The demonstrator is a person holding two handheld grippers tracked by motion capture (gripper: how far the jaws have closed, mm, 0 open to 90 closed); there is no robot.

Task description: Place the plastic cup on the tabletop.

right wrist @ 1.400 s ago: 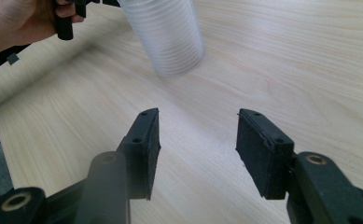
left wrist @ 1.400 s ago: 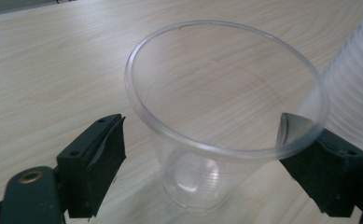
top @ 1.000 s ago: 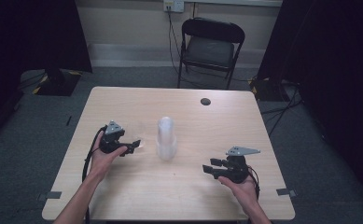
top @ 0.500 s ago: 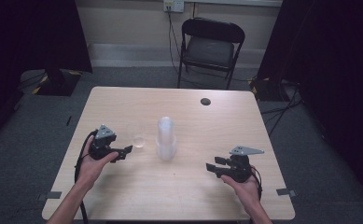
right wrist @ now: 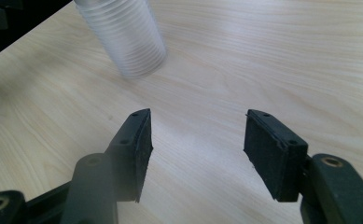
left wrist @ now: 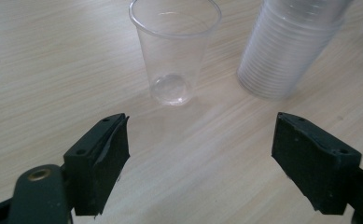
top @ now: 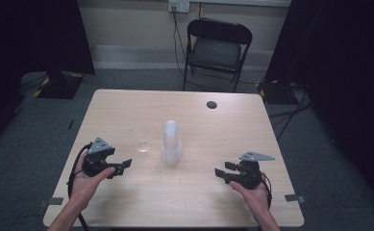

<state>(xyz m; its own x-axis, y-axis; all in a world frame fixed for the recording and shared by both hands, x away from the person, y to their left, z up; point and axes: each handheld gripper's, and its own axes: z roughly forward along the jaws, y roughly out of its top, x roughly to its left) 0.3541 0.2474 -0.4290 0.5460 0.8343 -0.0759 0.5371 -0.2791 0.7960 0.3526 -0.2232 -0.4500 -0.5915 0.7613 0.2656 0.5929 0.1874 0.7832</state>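
A wooden table [top: 127,108] bears a single clear cup [top: 143,146], a cup stack [top: 171,142]

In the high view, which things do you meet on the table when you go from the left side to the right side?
left gripper → single clear cup → stack of clear cups → dark round spot on the table → right gripper

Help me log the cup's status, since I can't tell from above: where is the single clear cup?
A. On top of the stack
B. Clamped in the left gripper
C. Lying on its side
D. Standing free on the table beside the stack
D: the single clear cup stands upright on the table, beside the stack, ahead of the open left gripper.
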